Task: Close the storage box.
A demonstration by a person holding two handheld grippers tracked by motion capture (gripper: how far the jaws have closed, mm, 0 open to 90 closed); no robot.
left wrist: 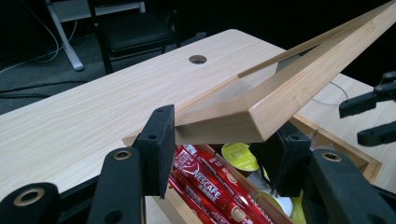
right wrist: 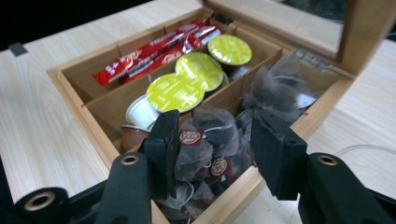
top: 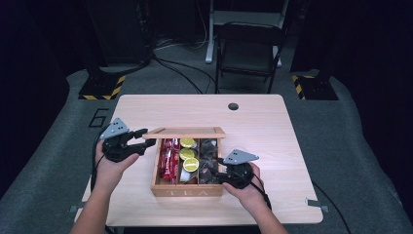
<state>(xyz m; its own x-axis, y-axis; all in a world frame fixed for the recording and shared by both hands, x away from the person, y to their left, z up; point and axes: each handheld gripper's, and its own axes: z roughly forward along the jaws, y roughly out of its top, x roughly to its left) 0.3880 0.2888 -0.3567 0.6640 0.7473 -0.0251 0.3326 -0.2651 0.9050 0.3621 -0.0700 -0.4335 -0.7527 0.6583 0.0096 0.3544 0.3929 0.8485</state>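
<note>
A wooden tea box (top: 187, 191) sits near the front middle of the light wood bench (top: 272, 136), with "TEA" lettered on its front wall. Its glazed lid (top: 185, 132) stands raised on the far side, hinged at the back edge. Inside are three lengthwise compartments: red Nescafé sticks (top: 168, 158) in the left one, yellow-lidded capsules (top: 189, 155) in the middle one, and dark tea bags in clear wrappers (top: 208, 158) in the right one.

The left gripper (top: 140, 140) is at the box's left rear corner, its jaws closed on the lid's wooden frame; in the left gripper view the frame corner (left wrist: 243, 122) sits clamped between the two black pads, tilted upward above the sticks.

The right gripper (top: 216, 168) reaches into the right compartment from the front right, and in the right gripper view its jaws stand spread on either side of a heap of tea bags (right wrist: 205, 144), not pressed on any.

Behind the bench a dark folding chair (top: 251, 48) stands on the grey floor.
</note>
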